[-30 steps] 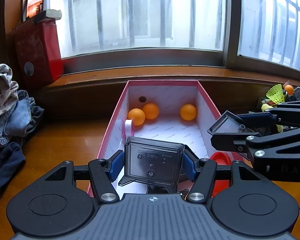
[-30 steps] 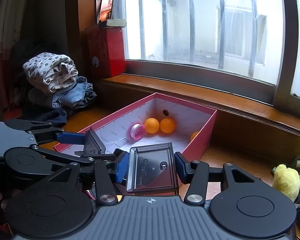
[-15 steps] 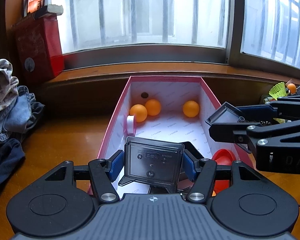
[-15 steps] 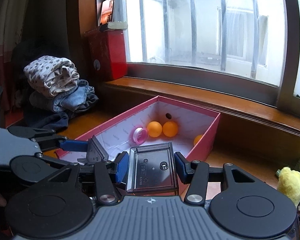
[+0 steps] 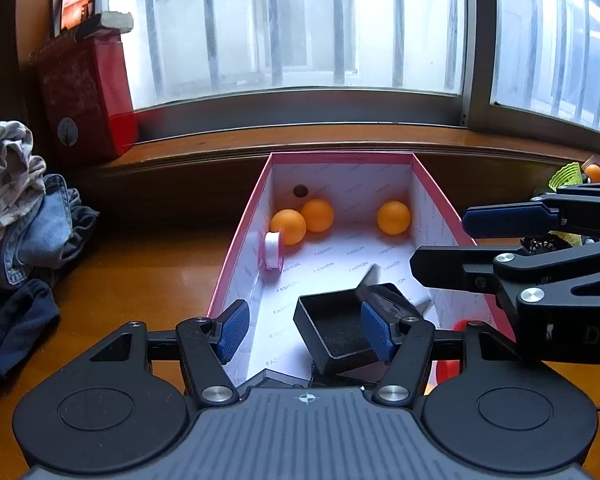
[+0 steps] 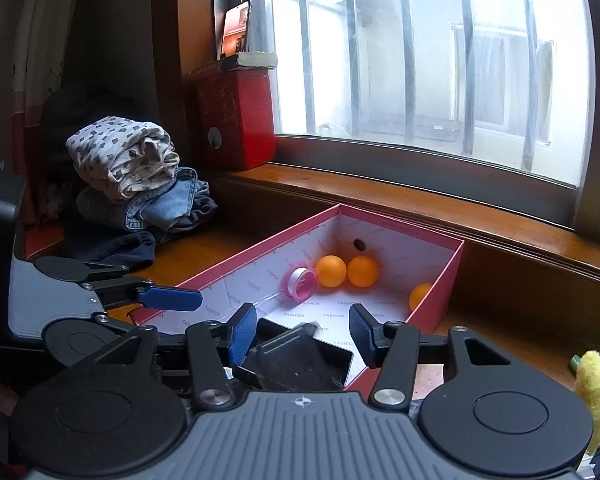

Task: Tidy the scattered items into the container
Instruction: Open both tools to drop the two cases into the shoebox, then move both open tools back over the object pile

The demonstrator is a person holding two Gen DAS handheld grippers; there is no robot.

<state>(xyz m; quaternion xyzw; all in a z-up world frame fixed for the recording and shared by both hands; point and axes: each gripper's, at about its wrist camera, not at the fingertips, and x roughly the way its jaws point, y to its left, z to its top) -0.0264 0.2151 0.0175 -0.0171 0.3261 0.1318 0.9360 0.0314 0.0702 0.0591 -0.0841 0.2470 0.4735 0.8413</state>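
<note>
- Wooden worktop [image 5: 140, 272] under barred window; pink box [image 5: 240, 248] holds orange balls [image 5: 394, 217] at 12 o'clock
- left hand-held gripper [image 5: 304, 330], right hand-held gripper [image 6: 302, 334]: jaws opening, released; black case [image 5: 336, 330] lies in box at 6 o'clock

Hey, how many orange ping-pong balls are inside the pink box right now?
3. Two touch near the far left corner, beside the tape roll; one sits at the far right wall. The black case may hide more.

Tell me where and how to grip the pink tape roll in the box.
Grip the pink tape roll across its two flat faces, coming down from above. It stands on edge against the box's left wall, so its curved top rim is exposed; a side approach is blocked.
</note>
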